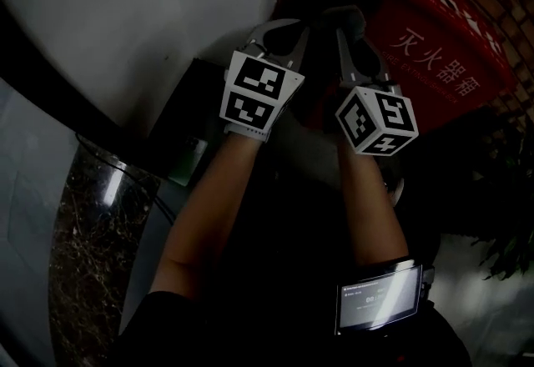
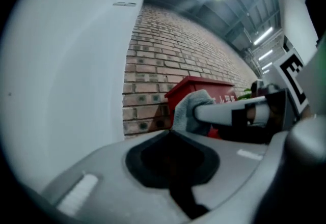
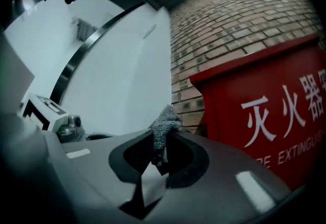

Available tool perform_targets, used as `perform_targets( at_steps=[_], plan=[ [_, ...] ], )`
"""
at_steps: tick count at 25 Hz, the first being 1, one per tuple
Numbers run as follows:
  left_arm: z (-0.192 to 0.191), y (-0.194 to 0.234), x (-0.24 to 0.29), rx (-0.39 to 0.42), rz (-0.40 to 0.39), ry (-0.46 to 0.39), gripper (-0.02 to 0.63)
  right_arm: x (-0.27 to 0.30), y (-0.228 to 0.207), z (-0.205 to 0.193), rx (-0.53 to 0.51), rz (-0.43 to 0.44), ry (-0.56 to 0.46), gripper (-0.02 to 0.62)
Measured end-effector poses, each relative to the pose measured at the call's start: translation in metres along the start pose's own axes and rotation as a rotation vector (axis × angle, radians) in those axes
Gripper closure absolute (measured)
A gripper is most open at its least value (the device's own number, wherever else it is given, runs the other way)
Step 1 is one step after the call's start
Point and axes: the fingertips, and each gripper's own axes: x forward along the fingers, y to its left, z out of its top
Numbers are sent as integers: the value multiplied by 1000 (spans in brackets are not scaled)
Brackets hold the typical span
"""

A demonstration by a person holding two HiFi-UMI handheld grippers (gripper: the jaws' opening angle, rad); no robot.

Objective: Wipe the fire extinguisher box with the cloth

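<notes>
The red fire extinguisher box [image 1: 442, 44] with white characters stands against a brick wall at upper right; the right gripper view shows its front [image 3: 275, 116] close by. My right gripper [image 1: 355, 32] is shut on a grey knitted cloth [image 3: 164, 125], which pokes up out of its closed jaws just left of the box. In the left gripper view, the cloth [image 2: 189, 110] bunches at the right gripper's tip in front of the box [image 2: 204, 88]. My left gripper [image 1: 279, 36] hangs beside the right one, its jaws shut with nothing between them [image 2: 170, 136].
A white wall [image 1: 125, 15] with a dark curved band fills the left. Brick wall [image 2: 168, 50] runs behind the box. A dark cabinet [image 1: 188, 148] and marbled surface [image 1: 92, 248] lie lower left. Green leaves [image 1: 501, 248] show at right; a small screen [image 1: 380, 297] sits on the right forearm.
</notes>
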Motion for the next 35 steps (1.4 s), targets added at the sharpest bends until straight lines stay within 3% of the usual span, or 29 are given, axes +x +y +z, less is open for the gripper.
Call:
perform_targets(
  at_steps=[6, 15, 28, 35],
  plan=[
    [21, 30, 3, 138, -29, 16, 603, 39, -9, 12, 314, -142, -187, 549],
    [42, 37, 35, 275, -94, 60, 603, 57, -69, 4, 720, -356, -405, 551],
    [68, 34, 67, 323, -187, 97, 603, 45, -109, -53, 1273, -481, -639, 555],
    [31, 30, 72, 329, -199, 154, 603, 38, -110, -96, 1373, -515, -642, 557]
  ],
)
